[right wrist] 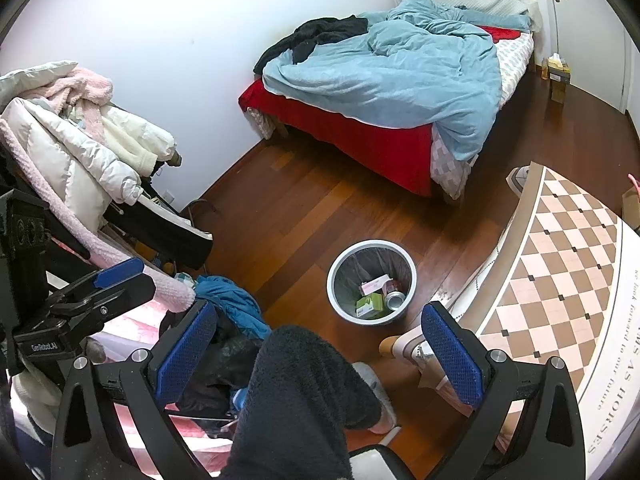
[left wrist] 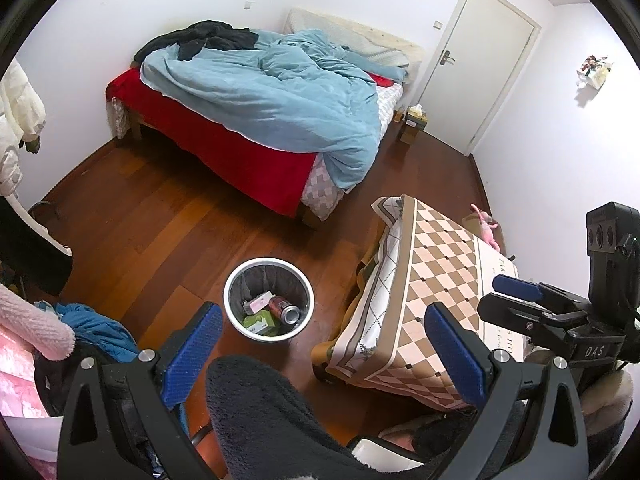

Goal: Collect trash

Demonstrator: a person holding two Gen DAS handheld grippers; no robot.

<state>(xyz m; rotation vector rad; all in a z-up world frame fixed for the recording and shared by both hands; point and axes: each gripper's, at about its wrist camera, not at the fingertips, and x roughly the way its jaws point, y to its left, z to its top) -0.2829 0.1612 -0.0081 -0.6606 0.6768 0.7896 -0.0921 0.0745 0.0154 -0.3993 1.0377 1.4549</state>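
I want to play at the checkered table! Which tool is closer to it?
Right, I think. The right tool hangs above the checkered table. The left tool is off the table's side, over the floor towards the trash bin.

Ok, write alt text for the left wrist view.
A white trash bin on a wooden floor holds a can and small boxes, seen past the open, empty left gripper. Behind stands an unmade bed.

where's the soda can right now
The can lies on its side inside the white bin on the wood floor, beside a green box, between the bed and the checkered table.
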